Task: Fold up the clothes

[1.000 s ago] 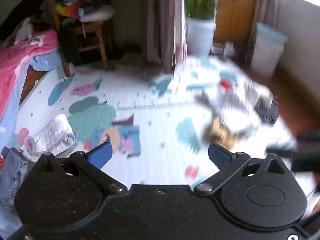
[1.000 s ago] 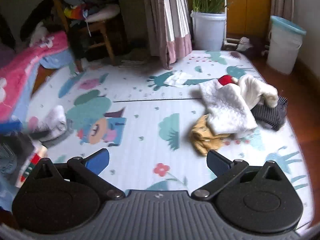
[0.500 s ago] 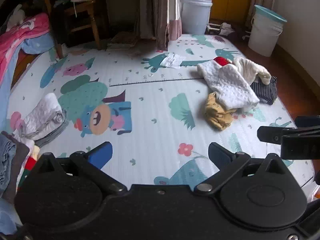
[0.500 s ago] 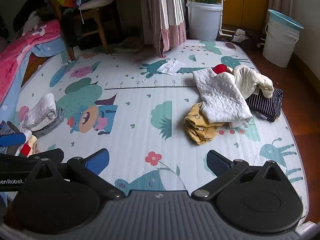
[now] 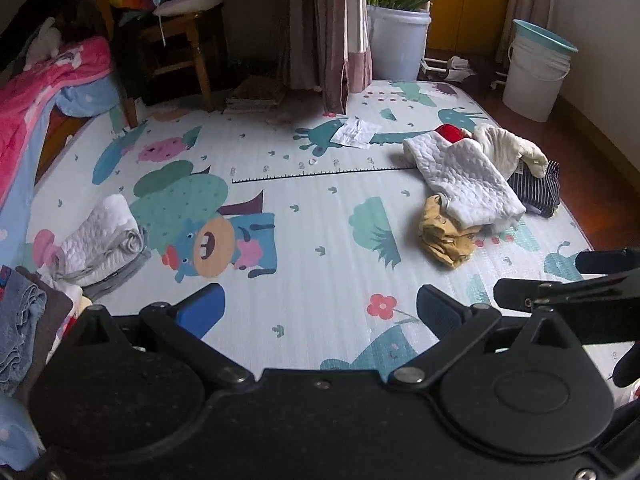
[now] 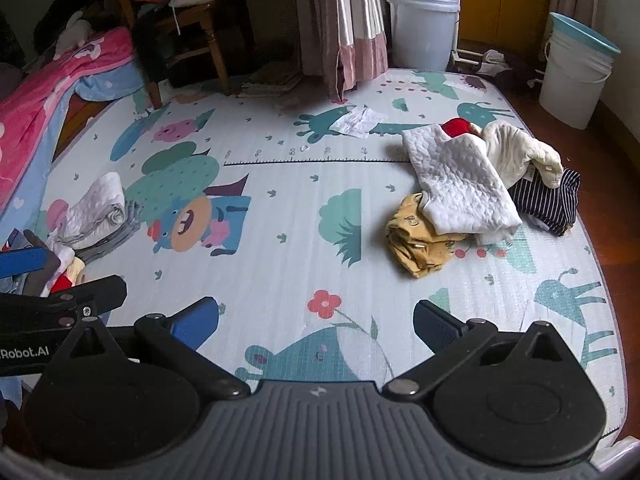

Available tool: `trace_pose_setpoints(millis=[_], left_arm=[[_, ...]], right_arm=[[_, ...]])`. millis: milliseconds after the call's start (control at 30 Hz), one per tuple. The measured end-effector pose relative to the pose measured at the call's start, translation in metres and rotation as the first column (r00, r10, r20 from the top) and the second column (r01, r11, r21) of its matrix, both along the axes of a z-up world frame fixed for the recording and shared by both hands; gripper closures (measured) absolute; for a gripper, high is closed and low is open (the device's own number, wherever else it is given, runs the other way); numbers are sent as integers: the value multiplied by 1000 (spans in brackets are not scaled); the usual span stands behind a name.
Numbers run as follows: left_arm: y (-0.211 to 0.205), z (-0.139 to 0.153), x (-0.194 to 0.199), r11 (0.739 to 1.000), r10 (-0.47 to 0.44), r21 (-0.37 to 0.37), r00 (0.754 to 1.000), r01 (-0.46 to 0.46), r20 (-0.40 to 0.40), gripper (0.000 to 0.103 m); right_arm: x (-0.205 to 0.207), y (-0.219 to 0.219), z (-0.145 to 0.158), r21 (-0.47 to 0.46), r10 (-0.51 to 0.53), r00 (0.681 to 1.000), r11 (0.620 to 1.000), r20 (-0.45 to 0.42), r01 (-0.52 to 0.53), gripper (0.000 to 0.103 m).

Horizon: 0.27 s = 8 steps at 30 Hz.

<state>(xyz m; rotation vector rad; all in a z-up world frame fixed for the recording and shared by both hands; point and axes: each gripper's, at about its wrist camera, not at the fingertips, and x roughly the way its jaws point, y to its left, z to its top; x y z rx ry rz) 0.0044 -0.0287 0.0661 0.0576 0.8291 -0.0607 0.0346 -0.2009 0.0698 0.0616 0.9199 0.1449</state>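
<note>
A heap of unfolded clothes lies at the right of the play mat (image 5: 320, 312): a white quilted garment (image 5: 466, 178) on top, a yellow one (image 5: 444, 236) under it, a cream one (image 5: 508, 150), a dark striped one (image 5: 538, 192) and something red (image 5: 450, 133). The same white quilted garment (image 6: 460, 184) and yellow garment (image 6: 418, 246) show in the right wrist view. Folded pale clothes (image 5: 100, 240) sit stacked at the left. My left gripper (image 5: 320, 310) hangs open above the mat's front, holding nothing. My right gripper (image 6: 316, 322) is open too, empty, beside it.
A pink blanket (image 5: 36, 92) drapes over a bed edge at the left. A wooden chair (image 5: 176, 40) piled with items, a curtain (image 5: 332, 28), a planter bucket (image 5: 398, 40) and a white bucket (image 5: 534, 76) stand behind the mat. A paper scrap (image 5: 356, 133) lies on the mat.
Both grippers have tilted down and drawn slightly closer to the mat, ending the earlier blur in the left view. Both stay open, and the clothes have not moved.
</note>
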Motion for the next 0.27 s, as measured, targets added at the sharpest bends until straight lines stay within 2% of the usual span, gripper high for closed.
trace_pose_setpoints(millis=[267], left_arm=[[3, -6, -4, 1000, -15, -3, 999, 15, -32, 0]], right_arm=[[0, 9, -2, -6, 6, 1000, 1000, -12, -6, 0]])
